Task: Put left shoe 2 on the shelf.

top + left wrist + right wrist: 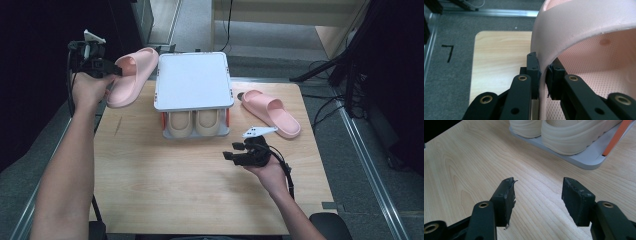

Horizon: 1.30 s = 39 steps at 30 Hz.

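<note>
Two pink slippers are in play: one slipper (131, 76) hangs in the air off the desk's (175, 185) far left corner, its strap clamped between the jaws of the left gripper (116, 71). The other slipper (270, 112) lies on the desk to the right of a white shoe rack (193, 80), which holds a beige pair (194, 122) on its lower shelf. The right gripper (231, 152) hovers low in front of the rack, jaws apart with nothing between them.

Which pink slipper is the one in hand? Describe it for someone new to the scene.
Start at the white two-tier rack mid-table. Left of it, past the table's edge, the left tool clamps a pink slipper by its strap, held aloft. Its twin lies flat right of the rack.
</note>
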Tool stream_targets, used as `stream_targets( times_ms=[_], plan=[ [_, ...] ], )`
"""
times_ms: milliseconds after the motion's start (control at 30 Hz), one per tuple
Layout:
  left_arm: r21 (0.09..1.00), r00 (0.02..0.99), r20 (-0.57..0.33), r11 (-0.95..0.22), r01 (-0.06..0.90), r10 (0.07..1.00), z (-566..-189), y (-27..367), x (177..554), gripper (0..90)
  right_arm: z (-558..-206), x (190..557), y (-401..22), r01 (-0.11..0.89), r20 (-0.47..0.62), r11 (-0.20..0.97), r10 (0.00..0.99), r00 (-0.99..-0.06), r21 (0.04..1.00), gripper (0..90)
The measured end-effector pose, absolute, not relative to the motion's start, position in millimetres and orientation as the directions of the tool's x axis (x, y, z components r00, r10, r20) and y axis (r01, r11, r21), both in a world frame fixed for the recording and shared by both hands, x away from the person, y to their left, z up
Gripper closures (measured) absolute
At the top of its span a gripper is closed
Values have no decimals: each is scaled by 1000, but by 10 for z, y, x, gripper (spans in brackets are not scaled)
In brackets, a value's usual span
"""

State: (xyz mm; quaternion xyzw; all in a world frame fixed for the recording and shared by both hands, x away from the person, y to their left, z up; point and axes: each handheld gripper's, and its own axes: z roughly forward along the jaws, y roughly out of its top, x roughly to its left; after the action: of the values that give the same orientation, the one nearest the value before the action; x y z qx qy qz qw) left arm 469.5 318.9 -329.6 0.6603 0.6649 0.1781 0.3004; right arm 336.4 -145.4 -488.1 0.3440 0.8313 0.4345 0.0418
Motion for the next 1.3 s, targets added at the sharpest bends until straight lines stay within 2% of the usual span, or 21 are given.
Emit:
stream_targets(
  times_ms=[100,300,800,1100,1300],
  plan=[
    [647,75,-184,63,760,980,-3209,3070,4753,819,-4884,3369,-1455,538,232,384,608,-759,751,441],
    [653,118,-155,12,758,981,-3130,2814,4875,818,-4871,3372,-1474,535,232,379,608,-759,755,441],
    [645,157,-156,-20,764,975,-3252,2346,5095,805,-4865,3377,-1488,538,235,374,611,-756,755,442],
    [657,165,-88,-68,751,982,-3343,2085,5159,794,-4865,3374,-1481,536,233,379,609,-758,754,442],
    [657,171,-123,-49,752,978,-3382,2053,5143,747,-4870,3376,-1471,534,229,385,607,-761,753,442]
  ],
)
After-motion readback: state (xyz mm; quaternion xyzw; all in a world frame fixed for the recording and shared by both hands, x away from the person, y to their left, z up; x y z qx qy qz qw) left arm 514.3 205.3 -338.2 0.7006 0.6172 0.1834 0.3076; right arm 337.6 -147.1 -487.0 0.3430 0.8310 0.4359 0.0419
